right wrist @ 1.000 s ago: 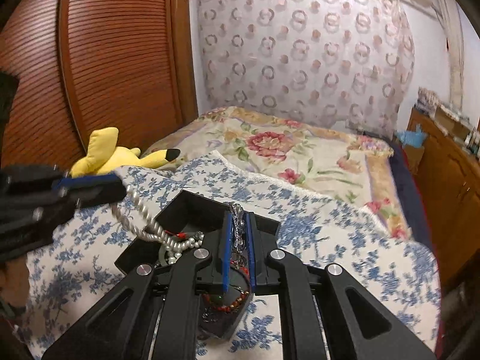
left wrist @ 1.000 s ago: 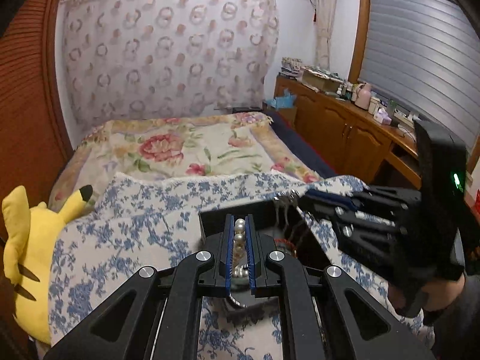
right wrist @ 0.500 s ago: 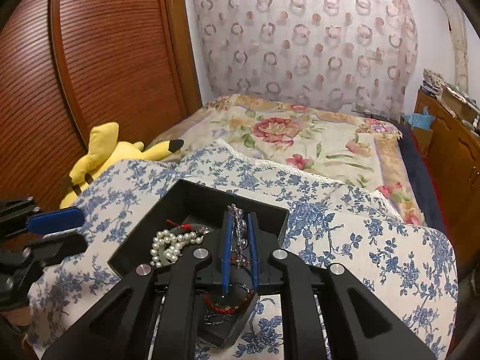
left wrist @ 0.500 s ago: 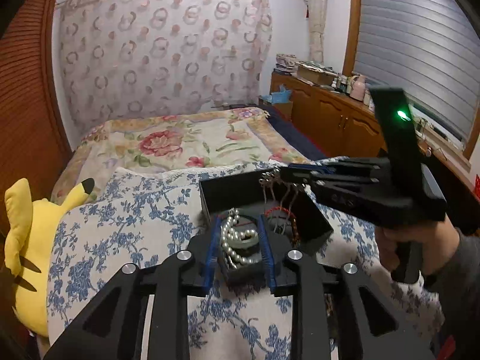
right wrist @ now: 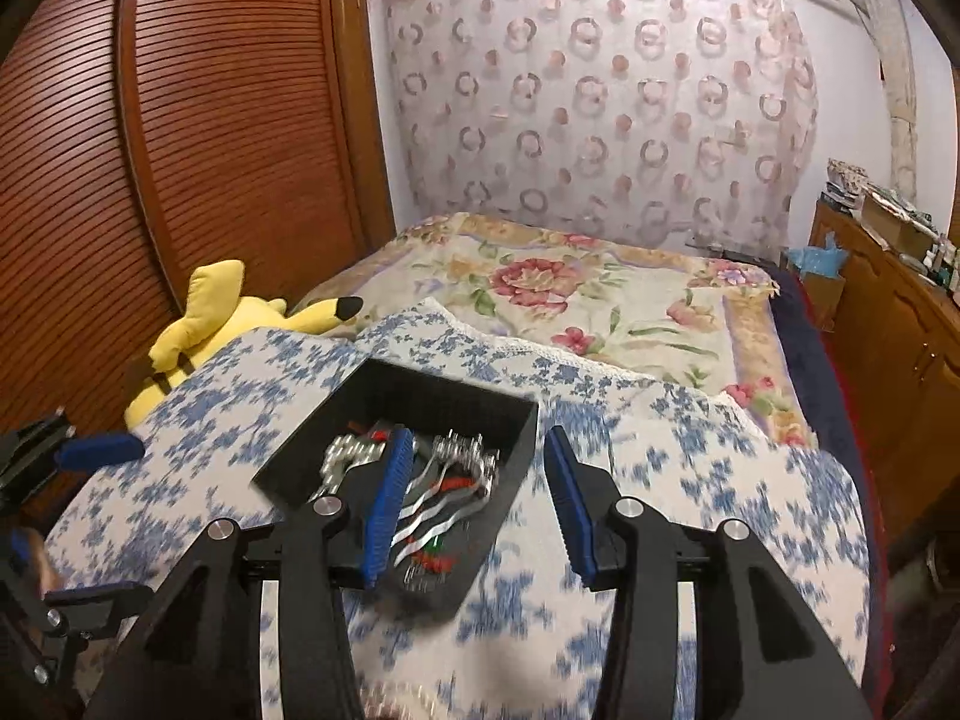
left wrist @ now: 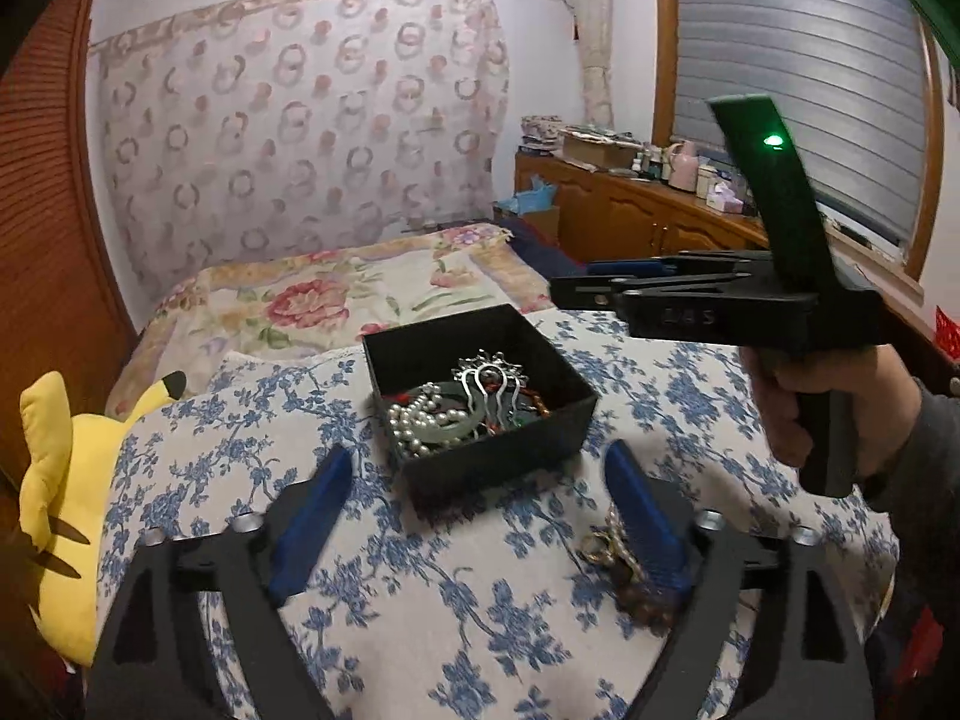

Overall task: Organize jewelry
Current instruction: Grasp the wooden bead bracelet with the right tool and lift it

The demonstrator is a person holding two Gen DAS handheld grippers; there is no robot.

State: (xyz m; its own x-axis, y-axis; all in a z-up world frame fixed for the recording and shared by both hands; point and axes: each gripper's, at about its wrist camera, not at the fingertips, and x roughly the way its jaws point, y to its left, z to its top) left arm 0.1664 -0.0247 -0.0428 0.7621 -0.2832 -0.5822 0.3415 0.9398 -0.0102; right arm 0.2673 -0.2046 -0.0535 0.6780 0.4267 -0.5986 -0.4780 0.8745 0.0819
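At the left edge of the blue-flowered quilt (left wrist: 456, 612) lies a yellow plush toy (left wrist: 54, 516), and the left gripper (left wrist: 480, 516) hovers low over the quilt's near side with its blue pads (left wrist: 309, 519) spread wide and holding nothing. Just beyond and between those pads, toward the quilt's far edge, sits the black box (left wrist: 498, 450) with a pearl necklace (left wrist: 417, 423), a pale green bangle (left wrist: 456, 429) and a silver hair comb (left wrist: 492, 378) heaped inside. A beaded bracelet (left wrist: 624, 570) lies on the quilt against the left gripper's right pad, and the right gripper (right wrist: 480, 498), raised above the box's right side, also gapes wide and empty.
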